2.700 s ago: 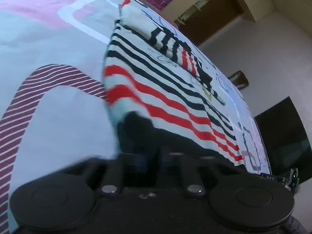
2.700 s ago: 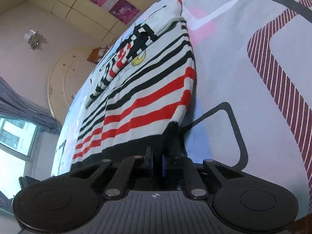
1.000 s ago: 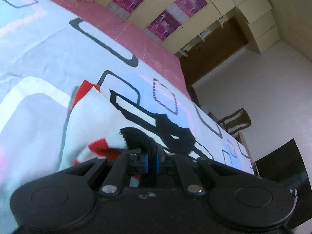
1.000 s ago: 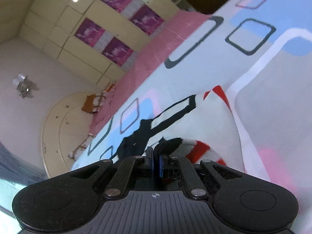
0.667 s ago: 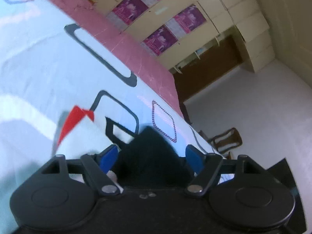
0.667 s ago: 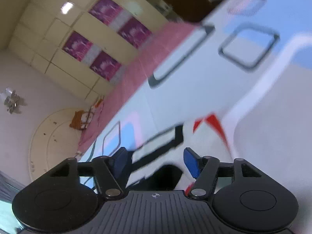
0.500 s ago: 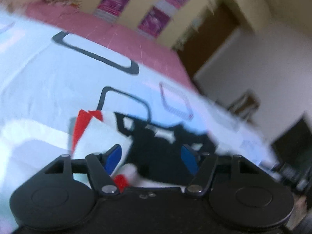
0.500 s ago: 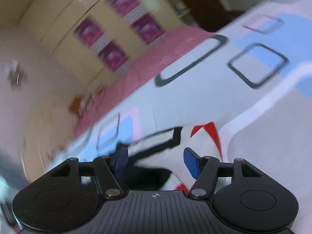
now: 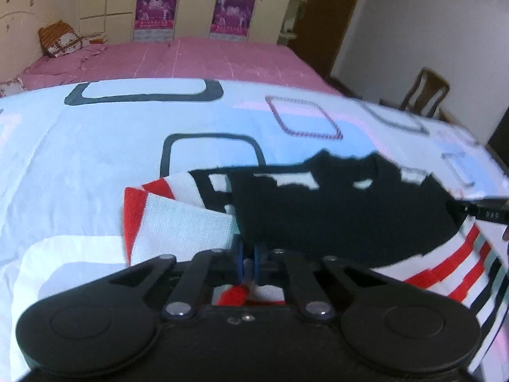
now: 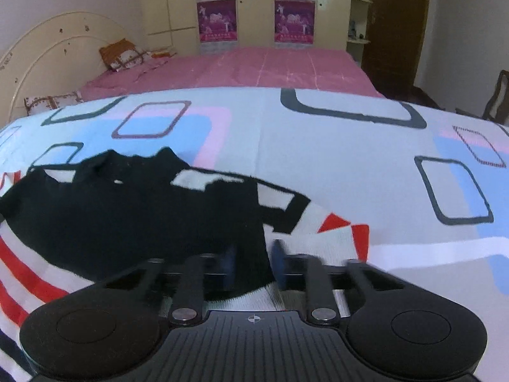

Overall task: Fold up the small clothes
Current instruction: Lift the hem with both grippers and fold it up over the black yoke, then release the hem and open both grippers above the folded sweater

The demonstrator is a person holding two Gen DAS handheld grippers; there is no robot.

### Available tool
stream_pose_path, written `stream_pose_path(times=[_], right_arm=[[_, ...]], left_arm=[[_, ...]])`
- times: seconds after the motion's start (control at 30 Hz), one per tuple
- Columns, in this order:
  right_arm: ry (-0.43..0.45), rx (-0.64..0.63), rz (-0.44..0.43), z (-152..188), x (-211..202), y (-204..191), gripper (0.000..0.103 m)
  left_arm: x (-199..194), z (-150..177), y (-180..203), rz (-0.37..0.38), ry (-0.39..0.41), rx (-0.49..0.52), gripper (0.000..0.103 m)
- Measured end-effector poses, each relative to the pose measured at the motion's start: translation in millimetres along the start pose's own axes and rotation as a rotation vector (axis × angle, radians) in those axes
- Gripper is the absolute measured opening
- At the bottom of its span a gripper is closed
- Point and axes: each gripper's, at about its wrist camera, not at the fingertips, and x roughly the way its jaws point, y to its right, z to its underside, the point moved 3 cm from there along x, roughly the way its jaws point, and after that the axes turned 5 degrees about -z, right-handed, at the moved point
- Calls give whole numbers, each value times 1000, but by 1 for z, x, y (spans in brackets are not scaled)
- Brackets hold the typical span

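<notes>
Fingers of the left gripper (image 9: pixel 248 262) have just closed, pinching the striped sweater (image 9: pixel 334 210) folded on the bed (image 9: pixel 95 159). The right gripper (image 10: pixel 253 265) has just been closing, black hem between its fingers.

The small knitted sweater (image 9: pixel 343 210), white with red and black stripes and a broad black band, lies folded on the bed. In the left wrist view it spans the centre and right of the frame, black band uppermost, a red-edged white corner at centre left. In the right wrist view (image 10: pixel 127 210) it fills the lower left, its red-tipped corner toward the centre right.
</notes>
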Motion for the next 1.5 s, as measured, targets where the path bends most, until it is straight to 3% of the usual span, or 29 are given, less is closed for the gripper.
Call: stream_pose_path(times=[0.03, 0.13, 0.23, 0.3, 0.37, 0.4, 0.43, 0.47, 0.5, 0.6, 0.73, 0.8, 0.83, 0.87, 0.9, 0.93, 1.0, 1.07, 1.1, 1.17, 1.3, 1.4, 1.5], right_arm=[[16, 11, 0, -1, -4, 0, 3], [96, 32, 8, -9, -19, 4, 3], [39, 30, 52, -5, -2, 7, 3], [15, 58, 55, 4, 12, 10, 3], [19, 91, 59, 2, 7, 11, 3], [36, 110, 56, 0, 1, 11, 3], [79, 113, 73, -3, -12, 10, 13], [127, 104, 77, -5, -22, 5, 44], [163, 97, 35, -6, -30, -4, 56], [105, 20, -75, -10, -16, -46, 59], [17, -78, -181, -3, 15, -98, 59], [-12, -129, -182, 6, 23, -108, 59], [-8, -149, -169, 8, 22, -106, 59], [2, -152, -117, 9, 20, -96, 59], [10, -132, -10, 10, 19, -76, 59], [11, -76, 69, 10, 18, -50, 59], [15, 30, 69, 11, 11, -17, 59], [10, 5, 61, 8, 3, -22, 59], [31, -10, 59, 6, -5, -29, 59], [70, -10, 0, 5, -22, -47, 59], [16, -77, -138, 25, -27, -95, 59], [-17, -156, -134, 48, -22, -120, 59], [-13, -182, -81, 57, -29, -114, 59]], left_arm=[[-5, -1, -3, 11, 23, -29, 5], [-16, -6, -6, -1, 97, -71, 5], [4, -3, -7, -45, 24, -83, 6], [10, 1, -7, -48, 22, -88, 7], [4, -2, -12, -34, 17, -116, 17], [-3, -4, -13, -55, 38, -127, 39], [-16, -5, -10, -90, 96, -117, 50], [-24, -8, -1, -96, 151, -95, 70], [-28, -10, 9, -75, 172, -77, 72], [-16, -14, 58, 59, 130, 17, 72], [13, -6, 97, 113, 62, 105, 70], [24, -1, 87, 66, 27, 121, 68], [23, 1, 74, 6, 40, 138, 68], [20, 3, 61, -34, 46, 136, 63], [17, 5, 46, -20, 58, 131, 55], [14, 6, 37, 4, 63, 128, 55], [11, 5, 37, -3, 60, 160, 55], [10, 3, 45, -36, 62, 153, 60], [5, 2, 52, -52, 75, 143, 74], [-16, 7, 70, -50, 156, 134, 89], [-24, 24, 110, 40, 128, 148, 83], [-20, 40, 125, 24, 84, 214, 80], [-22, 51, 105, -14, 74, 208, 82]])
